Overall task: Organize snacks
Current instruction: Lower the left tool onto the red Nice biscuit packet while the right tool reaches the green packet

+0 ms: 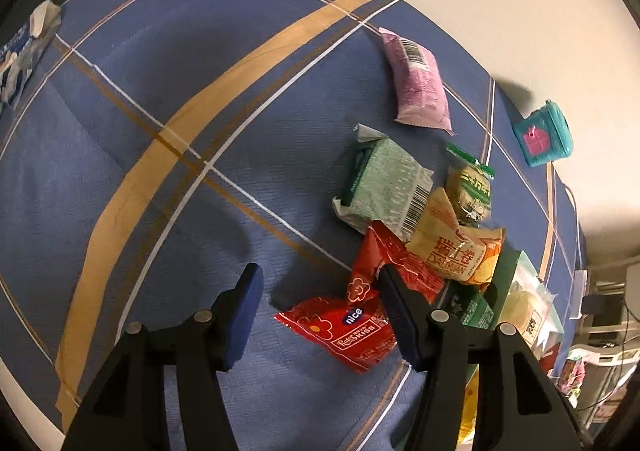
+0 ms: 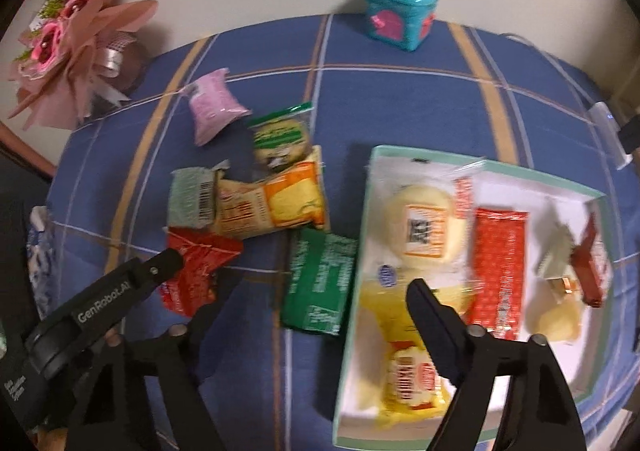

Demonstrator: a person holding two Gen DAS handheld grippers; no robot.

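Observation:
A pile of snack packets lies on the blue plaid tablecloth (image 1: 160,179). My left gripper (image 1: 320,315) is open, its fingers straddling a red "nice kiss" packet (image 1: 352,331); it also shows in the right wrist view (image 2: 192,271). Beyond lie a second red packet (image 1: 400,271), a yellow packet (image 1: 456,251), a pale green packet (image 1: 384,187), a green-topped cookie packet (image 1: 472,187) and a pink packet (image 1: 420,83). My right gripper (image 2: 312,307) is open and empty, above a dark green packet (image 2: 320,283) beside the white box (image 2: 580,187) that holds several snacks.
A teal tin (image 2: 400,15) stands at the table's far edge. A pink bouquet (image 2: 76,43) sits at the far left corner. A blue and white tissue pack (image 1: 24,51) lies at the left edge. The wall is close behind the table.

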